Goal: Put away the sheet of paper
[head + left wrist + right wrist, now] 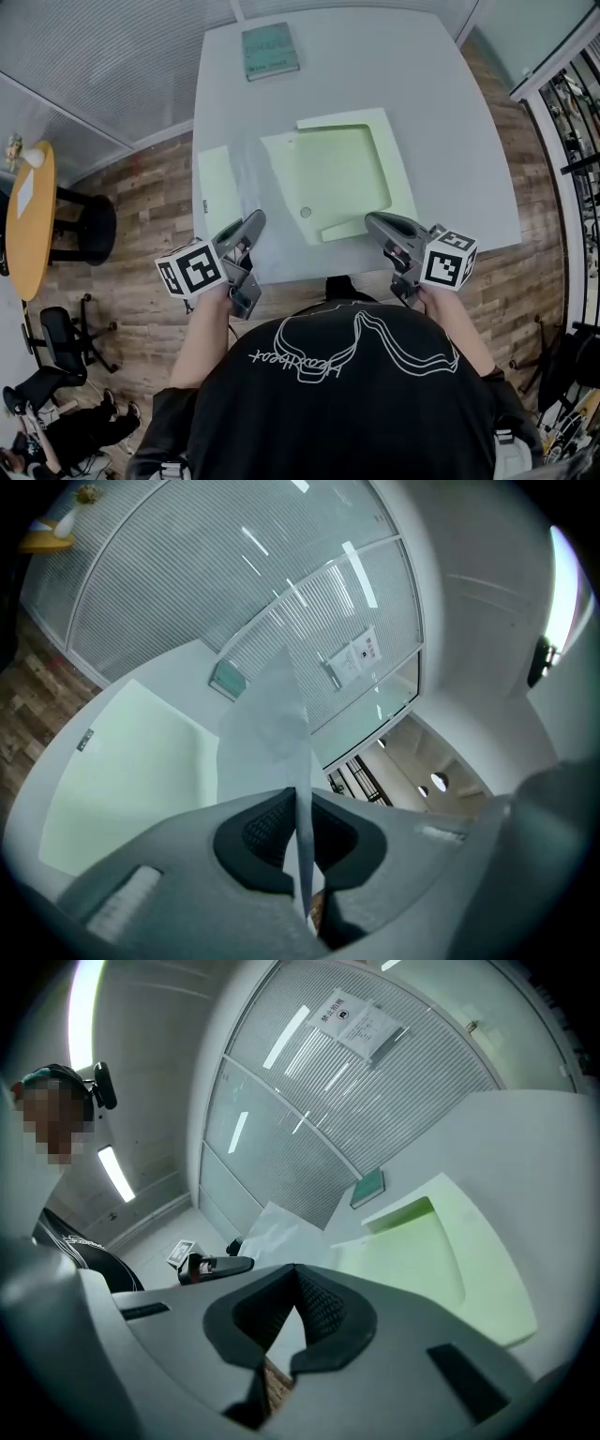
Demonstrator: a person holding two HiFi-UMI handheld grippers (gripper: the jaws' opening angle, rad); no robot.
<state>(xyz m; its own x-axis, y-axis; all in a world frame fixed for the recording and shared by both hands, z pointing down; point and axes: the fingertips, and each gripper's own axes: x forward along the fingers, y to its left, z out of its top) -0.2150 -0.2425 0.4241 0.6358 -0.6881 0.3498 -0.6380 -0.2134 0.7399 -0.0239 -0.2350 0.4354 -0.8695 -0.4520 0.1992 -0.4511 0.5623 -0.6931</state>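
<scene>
Now our left gripper (298,797) has its fingers (265,825) pinched shut on the sheet of paper (270,726), which rises thin and translucent from them above the white counter (450,103). Our right gripper (295,1277) has its fingers closed on nothing, near the pale green tray (401,178) lying on that counter.

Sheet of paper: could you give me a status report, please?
Left gripper shut on sheet of paper. Right gripper shut, empty. Green folder open on table ahead; no obstruction seen.
</scene>
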